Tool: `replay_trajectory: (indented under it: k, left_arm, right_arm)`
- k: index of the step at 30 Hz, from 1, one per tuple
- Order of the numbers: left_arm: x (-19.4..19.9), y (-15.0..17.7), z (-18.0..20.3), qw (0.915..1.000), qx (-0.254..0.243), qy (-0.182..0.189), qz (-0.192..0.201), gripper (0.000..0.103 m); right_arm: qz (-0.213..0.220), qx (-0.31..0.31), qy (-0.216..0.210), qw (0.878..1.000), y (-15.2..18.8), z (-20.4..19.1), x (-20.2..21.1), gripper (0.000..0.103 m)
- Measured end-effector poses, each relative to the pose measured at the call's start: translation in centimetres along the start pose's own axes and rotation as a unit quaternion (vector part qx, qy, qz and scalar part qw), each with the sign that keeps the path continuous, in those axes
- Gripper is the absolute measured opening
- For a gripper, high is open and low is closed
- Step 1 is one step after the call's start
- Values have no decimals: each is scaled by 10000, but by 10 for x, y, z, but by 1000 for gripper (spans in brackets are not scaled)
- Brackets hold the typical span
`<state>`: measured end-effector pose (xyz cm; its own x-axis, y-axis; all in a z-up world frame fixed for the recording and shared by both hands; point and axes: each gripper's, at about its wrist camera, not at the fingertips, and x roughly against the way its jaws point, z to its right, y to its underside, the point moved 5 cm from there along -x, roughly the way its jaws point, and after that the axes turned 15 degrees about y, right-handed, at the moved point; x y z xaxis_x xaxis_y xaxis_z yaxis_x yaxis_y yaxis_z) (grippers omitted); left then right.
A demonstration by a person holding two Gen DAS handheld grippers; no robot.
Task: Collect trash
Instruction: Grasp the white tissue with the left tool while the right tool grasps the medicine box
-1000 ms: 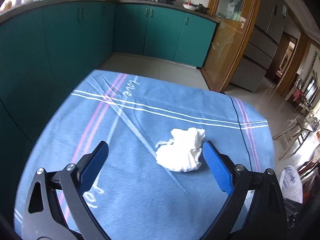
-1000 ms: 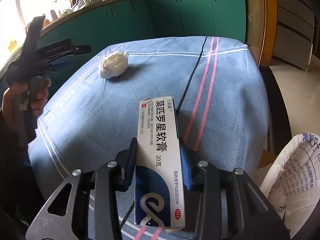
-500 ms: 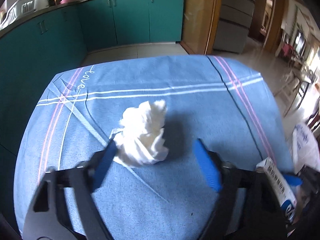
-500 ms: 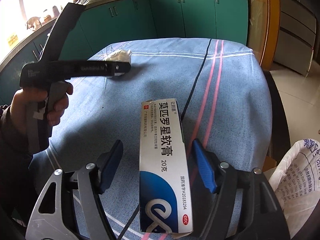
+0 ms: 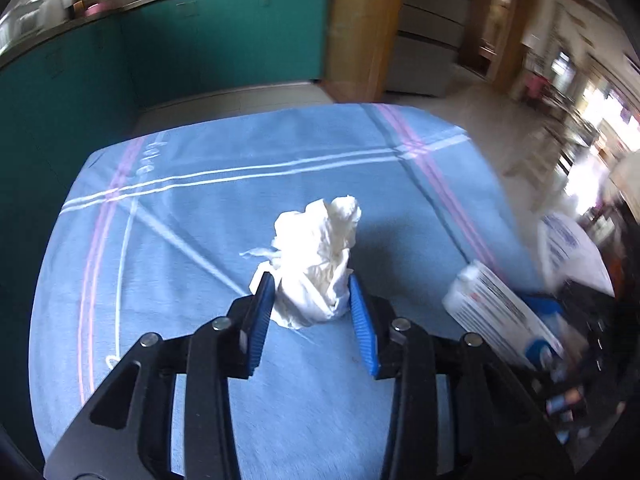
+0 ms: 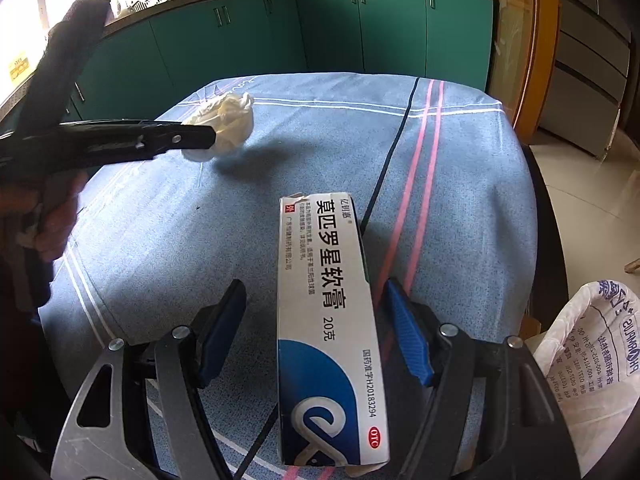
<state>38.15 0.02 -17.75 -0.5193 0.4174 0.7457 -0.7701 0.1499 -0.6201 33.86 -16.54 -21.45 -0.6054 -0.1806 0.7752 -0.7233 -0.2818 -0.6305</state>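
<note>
I count two pieces of trash on the blue striped tablecloth (image 6: 460, 168): one crumpled white tissue (image 5: 316, 268) and one ointment box (image 6: 330, 328). One white woven sack (image 6: 592, 364) stands off the table's right edge, cut off by the frame, so I can't see its opening.

My left gripper (image 5: 312, 304) has its blue pads pressed in on both sides of the tissue's lower part; from the right wrist view the wad looks lifted a little off the cloth, its shadow lying just beside it, though I can't be sure of the gap.

My right gripper (image 6: 316, 332) is spread wide. The box lies between the fingers, long axis running straight away from the camera, printed face up, torn flap at the far end. It sits near the right pad, well apart from the left; whether it touches the right pad I cannot tell. In the left wrist view the box (image 5: 500, 308) is blurred.
</note>
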Motion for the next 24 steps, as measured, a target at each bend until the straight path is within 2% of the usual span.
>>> replay_trajectory:
  k: [3,5,7,13,21,23,24]
  left_arm:
    - [1,5,8,9996,-271,-8,-116,40]
    - [0,6,11,9994,-305,7,-152,45]
    - [0,6,11,9995,-289,-42,-127,62]
    - [-5,1,-4,9998,-17,-192,-49,78]
    - [-19,-4,-1,9995,-70,-310,39,80]
    - [-22,-4,2,9994,-98,-323,12,75]
    - [-24,-3,4,9995,-109,-310,-38,66]
  right_arm:
    - [0,-15,-17,10000,0,0,-1,70]
    - [1,-20,-30,10000,0,0,0,70]
    - [1,-5,-21,10000,1,1,0,70]
    - [0,51,53,10000,3,-2,1,72]
    - [-16,129,162,9998,4,-6,0,73]
    - [-12,72,166,9998,3,-5,0,69]
    - [-3,22,224,9997,3,-3,0,65]
